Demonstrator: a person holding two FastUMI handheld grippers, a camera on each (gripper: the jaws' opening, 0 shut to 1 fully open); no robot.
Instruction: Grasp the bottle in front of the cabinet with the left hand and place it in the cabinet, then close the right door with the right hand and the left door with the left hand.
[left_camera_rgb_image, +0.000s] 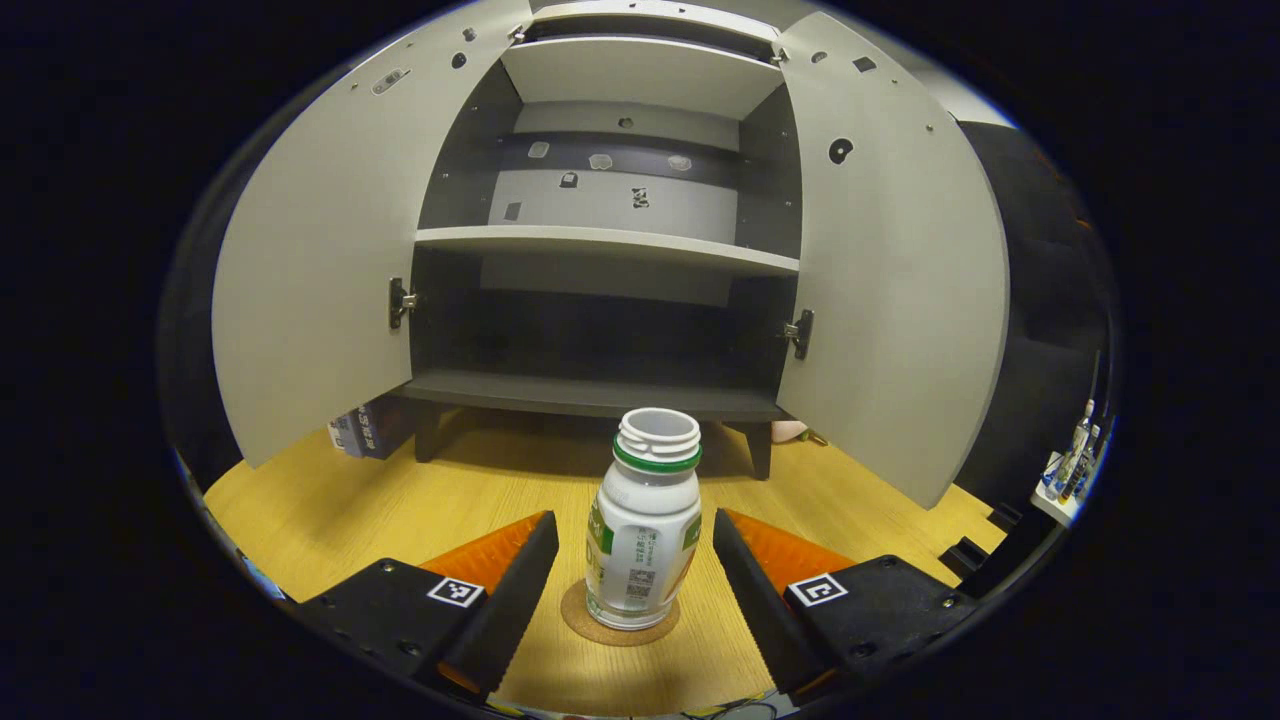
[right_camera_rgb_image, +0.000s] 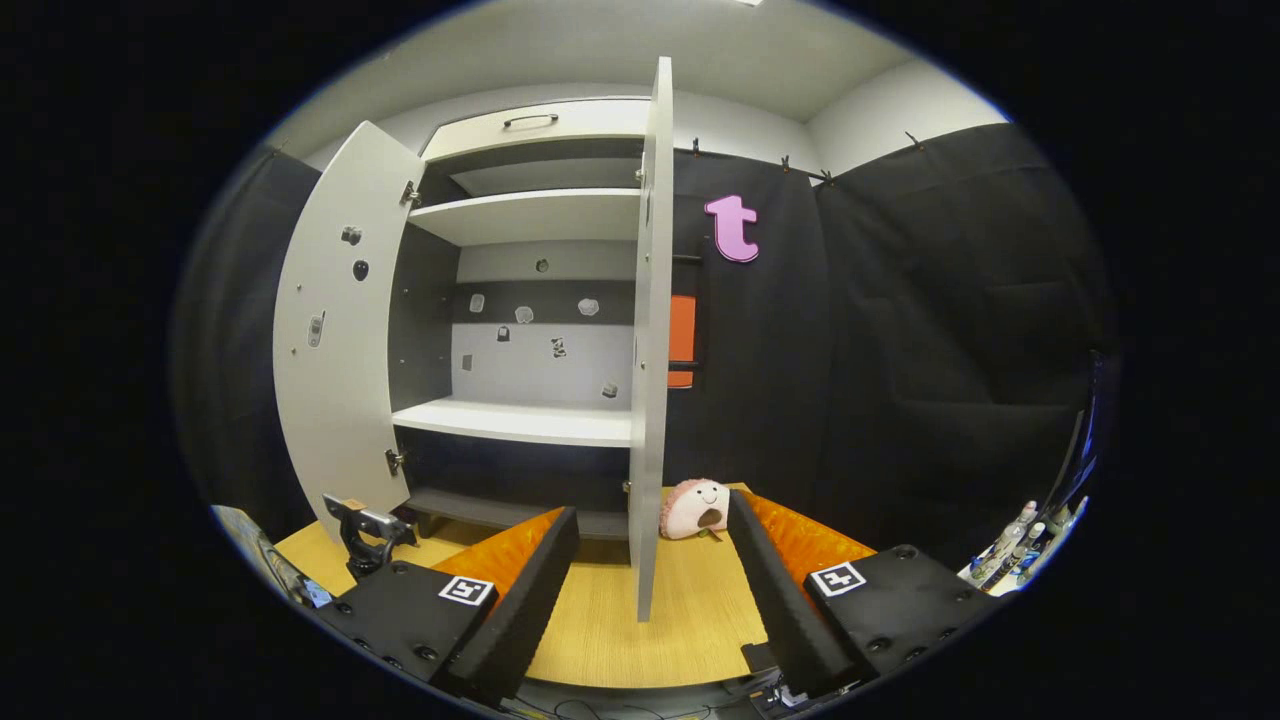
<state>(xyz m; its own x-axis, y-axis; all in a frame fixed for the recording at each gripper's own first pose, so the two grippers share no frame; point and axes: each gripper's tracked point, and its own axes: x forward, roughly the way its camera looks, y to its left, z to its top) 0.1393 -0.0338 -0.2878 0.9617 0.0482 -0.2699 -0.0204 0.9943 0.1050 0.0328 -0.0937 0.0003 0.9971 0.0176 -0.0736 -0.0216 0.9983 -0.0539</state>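
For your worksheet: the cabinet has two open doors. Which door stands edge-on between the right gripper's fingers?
The right door: in the right gripper view its thin edge faces the camera between the right gripper fingers, while the left door shows its broad inner face.

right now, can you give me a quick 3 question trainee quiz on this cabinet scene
1. True or false: the left claw is shut on the bottle.
2. Multiple choice: what does the bottle stand on? A) the cabinet's middle shelf B) a round cork coaster C) the plush toy
3. Fill in: both cabinet doors are ____.

Key
1. False. The claw is open, with a finger on each side of the bottle and a gap to each.
2. B, the cork coaster on the wooden table.
3. Open: the left door and the right door both swing out, and the middle shelf holds nothing.
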